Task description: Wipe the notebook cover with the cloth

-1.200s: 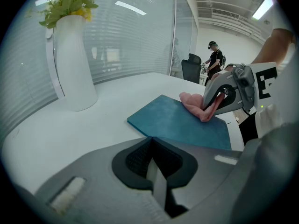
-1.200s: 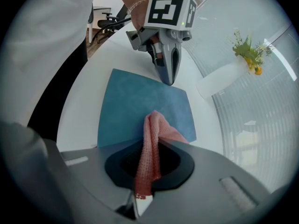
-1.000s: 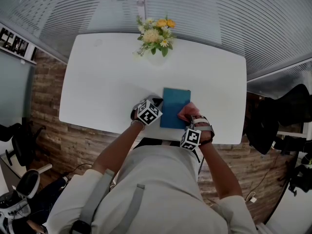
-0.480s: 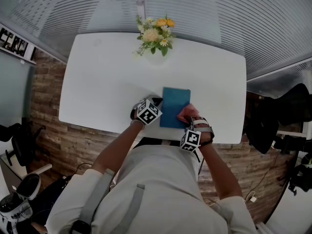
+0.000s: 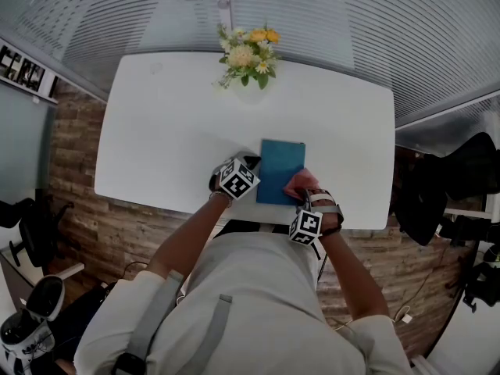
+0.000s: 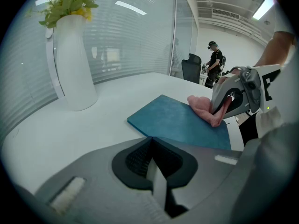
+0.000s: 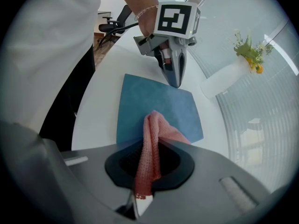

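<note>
A blue notebook (image 5: pixel 281 170) lies flat near the table's front edge. My right gripper (image 5: pixel 305 196) is shut on a pink cloth (image 5: pixel 300 183), whose bunched end rests on the notebook's near right part. In the right gripper view the cloth (image 7: pixel 150 146) runs up between the jaws onto the blue cover (image 7: pixel 159 106). My left gripper (image 5: pixel 252 166) is shut, its tip down on the notebook's left edge (image 6: pixel 154 133). From the right gripper view, the left gripper (image 7: pixel 174 80) stands tip-down on the cover's far edge.
A white vase (image 6: pixel 72 64) of yellow and white flowers (image 5: pixel 248 55) stands at the table's back middle. The white table (image 5: pixel 172 123) has a curved front edge close to my body. Office chairs (image 5: pixel 31 225) and brick-pattern floor surround it.
My right gripper and the cloth have slid slightly toward the notebook's near edge. The left gripper has stayed in place on the notebook.
</note>
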Available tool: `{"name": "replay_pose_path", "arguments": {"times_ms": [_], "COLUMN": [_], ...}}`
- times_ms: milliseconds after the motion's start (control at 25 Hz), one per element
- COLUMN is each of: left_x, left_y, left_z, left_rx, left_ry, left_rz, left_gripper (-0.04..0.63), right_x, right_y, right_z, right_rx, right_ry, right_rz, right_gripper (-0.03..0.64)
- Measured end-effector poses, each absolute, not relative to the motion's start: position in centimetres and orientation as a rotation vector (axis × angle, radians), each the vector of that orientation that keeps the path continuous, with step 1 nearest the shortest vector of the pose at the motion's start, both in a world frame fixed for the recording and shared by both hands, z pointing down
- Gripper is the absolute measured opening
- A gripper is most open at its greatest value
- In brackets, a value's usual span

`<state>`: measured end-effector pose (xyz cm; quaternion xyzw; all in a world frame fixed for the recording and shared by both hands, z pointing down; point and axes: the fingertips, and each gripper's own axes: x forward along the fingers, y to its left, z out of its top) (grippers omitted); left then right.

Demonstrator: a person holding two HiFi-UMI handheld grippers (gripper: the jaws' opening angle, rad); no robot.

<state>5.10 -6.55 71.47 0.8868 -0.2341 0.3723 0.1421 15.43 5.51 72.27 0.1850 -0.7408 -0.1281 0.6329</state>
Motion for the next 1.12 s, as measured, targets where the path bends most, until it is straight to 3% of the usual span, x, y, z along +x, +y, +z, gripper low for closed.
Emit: {"name": "replay_pose_path", "arguments": {"times_ms": [1120], "left_x": [5.2], "left_y": [-6.5], "left_z": [71.4], "left_rx": [2.567], "left_ry": [-0.683], "left_rz": [1.075], "left_gripper": [0.003], "right_x": [15.2], "right_y": [7.6], "right_z": [72.4], "right_rx": [0.405], "right_ry": [-1.705], "right_rz": [-0.271], "right_gripper": [0.001]}}
